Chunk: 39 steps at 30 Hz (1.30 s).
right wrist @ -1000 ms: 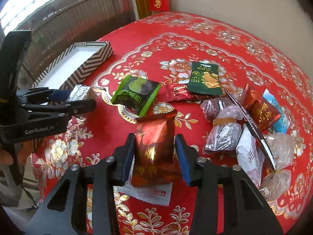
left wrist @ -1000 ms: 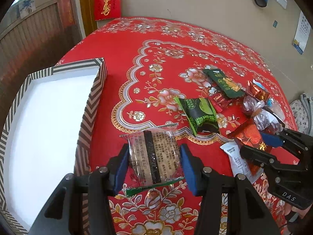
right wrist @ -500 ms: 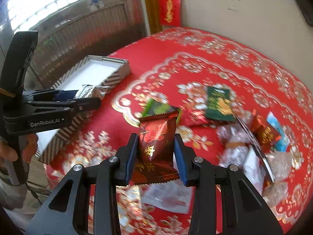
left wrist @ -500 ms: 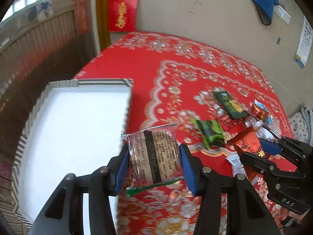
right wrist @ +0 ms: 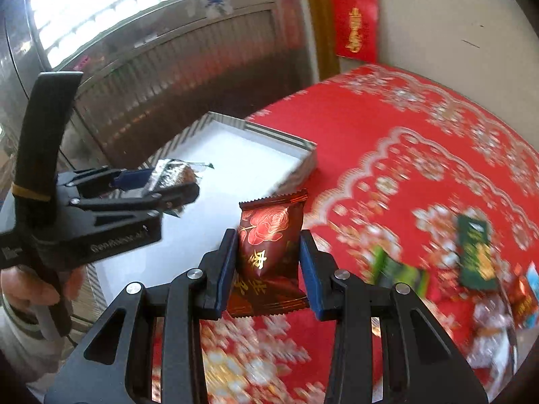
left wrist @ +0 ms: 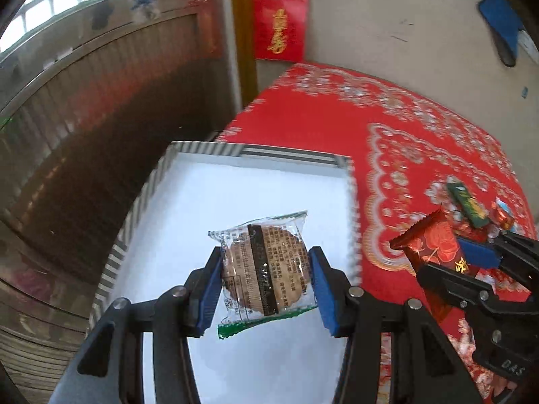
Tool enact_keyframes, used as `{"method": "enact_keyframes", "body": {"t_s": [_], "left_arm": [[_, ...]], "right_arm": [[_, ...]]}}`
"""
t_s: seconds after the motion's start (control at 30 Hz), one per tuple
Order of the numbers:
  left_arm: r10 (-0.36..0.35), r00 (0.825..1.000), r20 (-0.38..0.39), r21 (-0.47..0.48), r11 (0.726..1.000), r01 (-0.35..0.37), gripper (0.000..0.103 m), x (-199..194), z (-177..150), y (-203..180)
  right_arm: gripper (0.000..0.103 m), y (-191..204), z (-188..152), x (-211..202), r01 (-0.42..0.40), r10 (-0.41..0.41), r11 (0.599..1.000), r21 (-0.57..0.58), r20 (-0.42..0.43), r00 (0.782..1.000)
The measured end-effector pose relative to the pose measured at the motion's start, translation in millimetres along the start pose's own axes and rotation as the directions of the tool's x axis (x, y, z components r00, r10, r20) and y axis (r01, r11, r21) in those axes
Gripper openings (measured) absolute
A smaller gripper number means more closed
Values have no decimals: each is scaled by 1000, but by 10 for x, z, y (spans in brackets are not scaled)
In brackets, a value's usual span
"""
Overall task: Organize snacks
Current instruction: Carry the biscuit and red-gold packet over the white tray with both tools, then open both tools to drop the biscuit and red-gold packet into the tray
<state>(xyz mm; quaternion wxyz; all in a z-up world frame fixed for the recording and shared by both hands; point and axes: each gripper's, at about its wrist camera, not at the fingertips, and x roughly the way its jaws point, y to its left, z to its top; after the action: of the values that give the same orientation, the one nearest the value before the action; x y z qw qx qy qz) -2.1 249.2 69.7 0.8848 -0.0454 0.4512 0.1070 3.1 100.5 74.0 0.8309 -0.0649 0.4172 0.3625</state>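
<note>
The left gripper (left wrist: 264,286) is closed partway on a clear-wrapped round biscuit (left wrist: 264,269), its blue pads pressed against the two sides of the packet, which sits upright between them with the green sealed edge hanging below. It hangs in the air over the white floor of a shallow box (left wrist: 235,202) with a striped rim. The box interior beneath the biscuit is bare white, with open room on every side out to the striped walls.

The right gripper (right wrist: 266,266) is clamped to about the same width on a dark red packet (right wrist: 267,245) printed with a gold rose, held upright with its crimped top edge above the pads. In the right wrist view this packet hangs over the red flowered cloth of the surface (right wrist: 421,128), just beside the box's near right wall, not over the white floor.

The two grippers sit side by side, near but apart. Farther right on the cloth lie loose snacks, among them a dark green packet (right wrist: 475,256) and a bright green packet (right wrist: 401,272), blurred in this view.
</note>
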Motion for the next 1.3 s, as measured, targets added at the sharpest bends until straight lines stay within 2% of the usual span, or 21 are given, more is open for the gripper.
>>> {"method": "enact_keyframes", "body": {"t_s": [0.27, 0.43, 0.77, 1.0, 1.1, 1.3], "left_arm": [[50, 998, -41, -47, 998, -52, 52, 330, 161, 292], [60, 995, -80, -79, 995, -66, 52, 554, 228, 413], [74, 989, -127, -91, 992, -86, 52, 791, 280, 469], [88, 987, -133, -96, 990, -101, 55, 838, 286, 485], [82, 987, -141, -106, 990, -98, 58, 844, 274, 511], [67, 991, -119, -133, 988, -83, 75, 741, 256, 576]], "right_arm": [[36, 229, 344, 454, -47, 47, 999, 8, -22, 999], [36, 266, 519, 737, -36, 37, 999, 18, -42, 998], [36, 142, 598, 1128, 6, 0, 998, 62, -93, 996], [36, 141, 590, 1204, 27, -22, 998, 50, -105, 994], [37, 126, 606, 1202, 18, -10, 997, 72, -100, 995], [43, 172, 613, 1085, 17, -14, 998, 65, -54, 998]]}}
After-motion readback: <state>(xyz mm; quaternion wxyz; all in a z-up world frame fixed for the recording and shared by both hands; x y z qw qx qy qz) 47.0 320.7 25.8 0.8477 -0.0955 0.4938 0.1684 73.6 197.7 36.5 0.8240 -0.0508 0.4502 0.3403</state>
